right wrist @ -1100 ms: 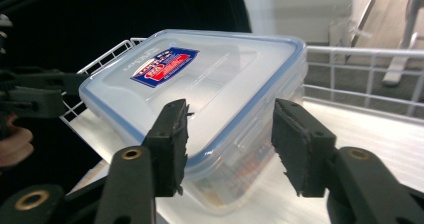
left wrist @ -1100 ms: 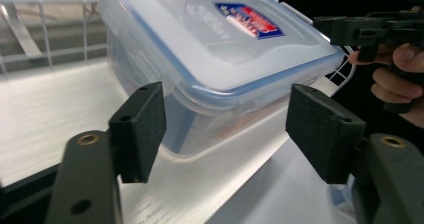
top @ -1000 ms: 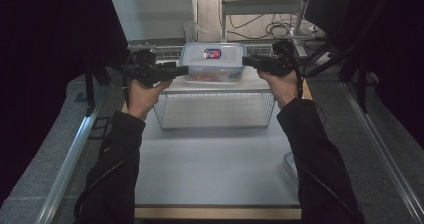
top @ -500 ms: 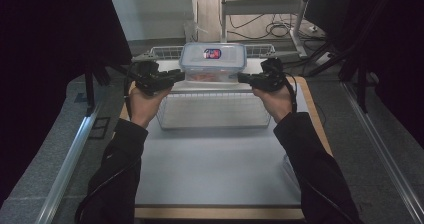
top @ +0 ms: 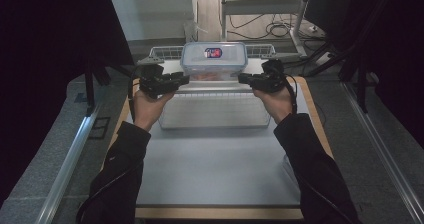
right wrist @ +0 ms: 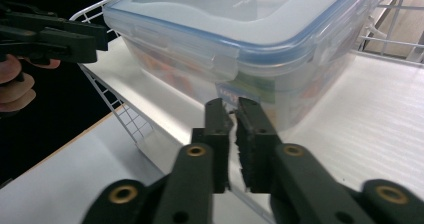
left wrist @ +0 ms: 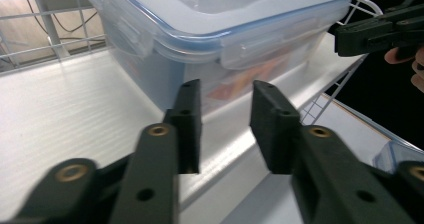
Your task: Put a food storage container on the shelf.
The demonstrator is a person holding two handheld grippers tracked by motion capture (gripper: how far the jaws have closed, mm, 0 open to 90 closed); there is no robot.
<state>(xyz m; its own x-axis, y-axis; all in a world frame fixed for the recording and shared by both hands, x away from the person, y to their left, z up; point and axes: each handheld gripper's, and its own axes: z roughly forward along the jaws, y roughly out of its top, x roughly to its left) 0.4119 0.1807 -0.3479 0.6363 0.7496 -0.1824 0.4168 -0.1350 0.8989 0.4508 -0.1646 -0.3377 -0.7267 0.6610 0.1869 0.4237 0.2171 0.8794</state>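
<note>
A clear plastic box with a blue-rimmed lid and a red-and-blue label stands on the white top of a wire rack. My left gripper hovers just left of the box's near corner. In the left gripper view the jaws stand apart, empty, having just been opening, with the box beyond them. My right gripper hovers at the box's right near corner. Its jaws show a thin slit, empty, also just opening, in front of the box.
The rack's white shelf reaches toward me over a pale tabletop with a wooden edge. Wire sides rise behind the box. Dark curtains flank the table, and cables lie on the floor beyond.
Both hands have sunk a little and come closer to the box's near corners. Both pairs of jaws closed and have parted again. The box has not moved.
</note>
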